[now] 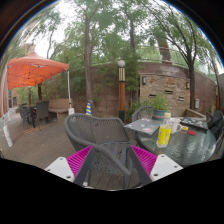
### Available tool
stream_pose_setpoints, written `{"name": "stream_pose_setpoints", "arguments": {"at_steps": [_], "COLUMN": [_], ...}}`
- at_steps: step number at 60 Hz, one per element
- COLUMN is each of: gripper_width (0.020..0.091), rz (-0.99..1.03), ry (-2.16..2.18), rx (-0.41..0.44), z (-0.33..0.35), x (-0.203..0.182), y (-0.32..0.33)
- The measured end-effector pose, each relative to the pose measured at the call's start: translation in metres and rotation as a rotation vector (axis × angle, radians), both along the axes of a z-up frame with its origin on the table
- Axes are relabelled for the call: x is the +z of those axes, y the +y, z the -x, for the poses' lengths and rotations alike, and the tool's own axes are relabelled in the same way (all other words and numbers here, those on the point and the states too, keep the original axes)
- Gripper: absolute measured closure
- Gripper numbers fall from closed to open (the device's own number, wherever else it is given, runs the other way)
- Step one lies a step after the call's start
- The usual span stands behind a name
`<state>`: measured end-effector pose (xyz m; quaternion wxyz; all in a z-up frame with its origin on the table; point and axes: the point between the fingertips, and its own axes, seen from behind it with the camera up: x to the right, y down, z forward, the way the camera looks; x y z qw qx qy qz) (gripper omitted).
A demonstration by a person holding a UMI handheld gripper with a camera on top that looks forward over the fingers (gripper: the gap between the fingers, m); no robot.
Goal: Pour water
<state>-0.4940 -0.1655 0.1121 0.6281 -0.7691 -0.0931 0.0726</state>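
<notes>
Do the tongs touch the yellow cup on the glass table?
Apart. The gripper view shows the tongs open, with the chair between and beyond their pads, while the yellow cup stands off to the side on the glass table.

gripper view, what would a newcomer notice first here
The orange canopy stands out first, far off beyond the patio to one side. Next, the dark mesh chair just ahead of the open gripper, whose fingers hold nothing. Beside the chair, a glass table carries a yellow cup.
</notes>
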Motion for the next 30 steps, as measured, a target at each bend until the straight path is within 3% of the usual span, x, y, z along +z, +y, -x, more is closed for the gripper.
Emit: {"name": "stream_pose_setpoints", "arguments": {"at_steps": [19,30], "gripper_width": [0.0284,0.0285], "rz": [-0.025,-0.027], "ry": [0.008,-0.015], "rx": [-0.06,-0.149], "z": [-0.044,-0.099], "x": [0.0,-0.009], "y": [0.022,0.064]}}
